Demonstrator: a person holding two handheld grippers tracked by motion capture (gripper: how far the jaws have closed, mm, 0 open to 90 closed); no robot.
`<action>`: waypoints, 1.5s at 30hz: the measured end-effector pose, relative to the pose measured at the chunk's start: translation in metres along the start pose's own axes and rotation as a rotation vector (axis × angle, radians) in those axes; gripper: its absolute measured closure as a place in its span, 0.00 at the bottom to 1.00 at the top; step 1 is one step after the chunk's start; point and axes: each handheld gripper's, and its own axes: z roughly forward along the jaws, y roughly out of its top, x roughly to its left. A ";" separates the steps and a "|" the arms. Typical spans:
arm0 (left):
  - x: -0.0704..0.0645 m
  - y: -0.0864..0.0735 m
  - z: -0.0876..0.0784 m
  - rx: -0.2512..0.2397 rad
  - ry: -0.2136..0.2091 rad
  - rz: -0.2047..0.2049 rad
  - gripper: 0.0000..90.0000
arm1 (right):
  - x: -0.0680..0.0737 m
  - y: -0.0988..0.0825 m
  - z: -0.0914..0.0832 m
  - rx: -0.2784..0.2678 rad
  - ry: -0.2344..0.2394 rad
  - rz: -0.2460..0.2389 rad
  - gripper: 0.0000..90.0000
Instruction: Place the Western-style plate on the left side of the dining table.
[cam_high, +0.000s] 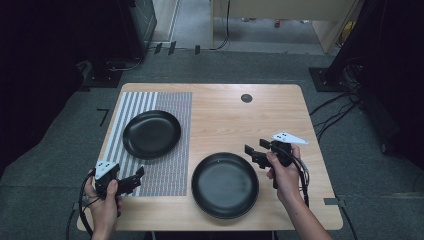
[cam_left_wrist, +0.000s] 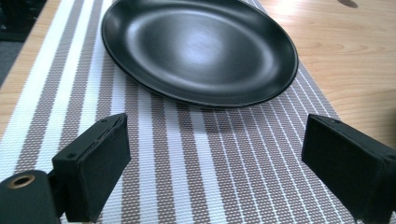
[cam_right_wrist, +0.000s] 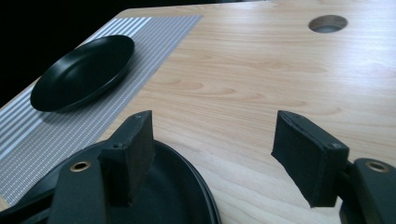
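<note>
A black plate (cam_high: 151, 133) lies on a striped placemat (cam_high: 170, 172) at the table's left. A second black plate (cam_high: 225, 184) rests on bare wood near the front, right of the mat. My left gripper (cam_high: 139, 176) is held low over the mat's front left corner, jaws open and empty; in its own view the mat plate (cam_left_wrist: 198, 49) lies ahead beyond the left gripper (cam_left_wrist: 215, 163). My right gripper (cam_high: 254, 150) hovers just off the upper right rim of the near plate (cam_right_wrist: 182, 196), open with nothing between its pads; the right gripper (cam_right_wrist: 212, 156) faces the far plate (cam_right_wrist: 81, 72).
The wooden table (cam_high: 235, 120) has a round cable hole (cam_high: 246, 98) near its far edge, also seen as the hole (cam_right_wrist: 328, 23). Cables trail on the grey carpet to the right (cam_high: 335, 112). Dark equipment stands at both sides of the room.
</note>
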 end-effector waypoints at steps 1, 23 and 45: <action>0.001 -0.001 0.000 -0.004 0.003 -0.003 0.09 | -0.002 -0.001 -0.002 -0.001 -0.005 0.000 0.32; 0.028 -0.023 -0.010 0.000 0.080 0.019 0.09 | -0.047 -0.032 -0.041 -0.016 -0.126 0.033 0.32; 0.060 -0.038 -0.012 0.035 0.132 0.068 0.09 | -0.091 -0.064 -0.069 -0.020 -0.201 0.095 0.31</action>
